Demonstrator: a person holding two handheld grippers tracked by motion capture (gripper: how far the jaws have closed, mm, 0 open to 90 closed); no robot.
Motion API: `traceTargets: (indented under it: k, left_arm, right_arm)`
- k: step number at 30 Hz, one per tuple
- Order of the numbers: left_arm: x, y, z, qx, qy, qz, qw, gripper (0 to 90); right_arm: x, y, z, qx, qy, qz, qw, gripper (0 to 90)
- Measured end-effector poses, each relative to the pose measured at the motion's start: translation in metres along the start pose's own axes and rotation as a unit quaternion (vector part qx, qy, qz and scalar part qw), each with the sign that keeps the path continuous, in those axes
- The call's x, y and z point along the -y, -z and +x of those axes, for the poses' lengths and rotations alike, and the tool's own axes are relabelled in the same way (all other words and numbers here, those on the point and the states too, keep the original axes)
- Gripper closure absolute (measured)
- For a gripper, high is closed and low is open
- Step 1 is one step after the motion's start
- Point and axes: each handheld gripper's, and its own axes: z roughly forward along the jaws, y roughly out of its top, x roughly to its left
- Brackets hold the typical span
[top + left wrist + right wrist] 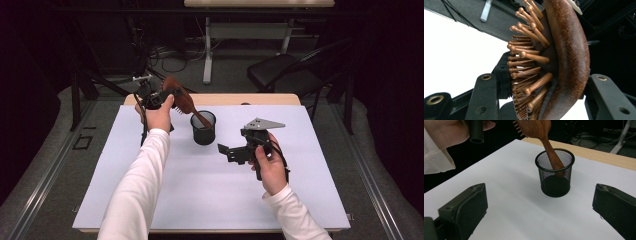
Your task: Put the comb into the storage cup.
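On the white sheet-covered table [200, 200], a black wire-mesh cylindrical cup [203, 128] stands upright near the far middle. The left gripper [167, 95], held in the person's left hand [158, 117], is raised over the table's far left part and is clamped on the head of a brown wooden paddle hairbrush with round-tipped wooden pins [181, 100]. In the left gripper view the brush head [564, 57] sits between the two black jaws, its curved back against one jaw and its pins pointing toward the other. The brush is tilted, head up and to the left, and its handle slants down into the mesh cup; the right gripper view shows the handle's end [552, 157] below the rim, inside the cup [555, 173], near its far wall. The right gripper [235, 152], carrying a grey three-cornered plate on top, is held in the right hand [271, 167] to the right of the cup and apart from it, above the sheet. Its jaws stand wide apart with nothing between them, pointing toward the cup. White sleeves cover both forearms. Beyond the table, a black chair [285, 70] stands on the grey floor
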Motion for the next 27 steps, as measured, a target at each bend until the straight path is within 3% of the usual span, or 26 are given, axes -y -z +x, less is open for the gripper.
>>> traceTargets:
  k: [27]
  left_arm:
    - [0.014,-0.014,0.010,0.002,0.005,0.010,0.9999,48.2]
  right_arm:
    - [0.000,0.000,-0.001,0.001,0.000,0.000,1.0000,0.0]
